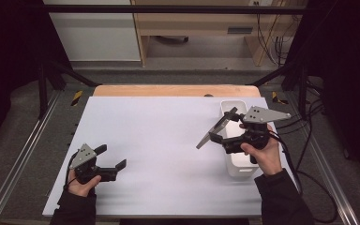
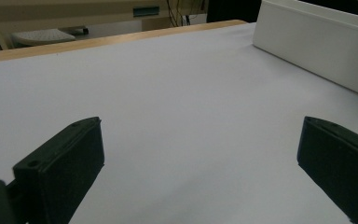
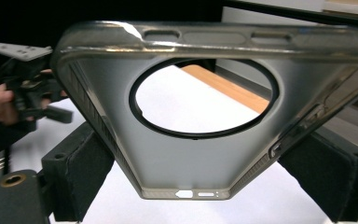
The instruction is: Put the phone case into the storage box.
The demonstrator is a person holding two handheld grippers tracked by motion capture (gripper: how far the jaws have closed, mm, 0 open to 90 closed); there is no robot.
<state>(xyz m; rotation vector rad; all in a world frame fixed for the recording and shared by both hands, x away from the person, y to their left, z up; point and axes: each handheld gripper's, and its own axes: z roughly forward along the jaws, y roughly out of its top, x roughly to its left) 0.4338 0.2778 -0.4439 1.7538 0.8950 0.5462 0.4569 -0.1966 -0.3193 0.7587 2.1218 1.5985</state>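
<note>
Closest to the lens in the right gripper view, a translucent grey phone case (image 3: 214, 135) sits crosswise between the two black jaws of the right tongs (image 3: 212, 177), clamped by its long edges. Its large round opening frames the white bench sheet (image 3: 191, 107) and a strip of wooden edge behind. Button cut-outs run along its upper rim, port cut-outs along the lower one.

From the high view, the right tongs (image 1: 220, 133) hold the phone case (image 1: 218, 127) tilted, one end raised toward a white rectangular bin (image 1: 236, 164) at the right side of the bench (image 1: 159, 140). The case appears to hang clear of the sheet, just left of the bin, though the angle makes that hard to confirm.

At the near left of the bench, the left tongs (image 1: 111, 157) rest low in the person's left hand (image 1: 82, 183), jaws spread wide with nothing between them. Their own view shows bare white sheet between the jaws and the bin wall (image 2: 317, 42) at upper right.
</note>
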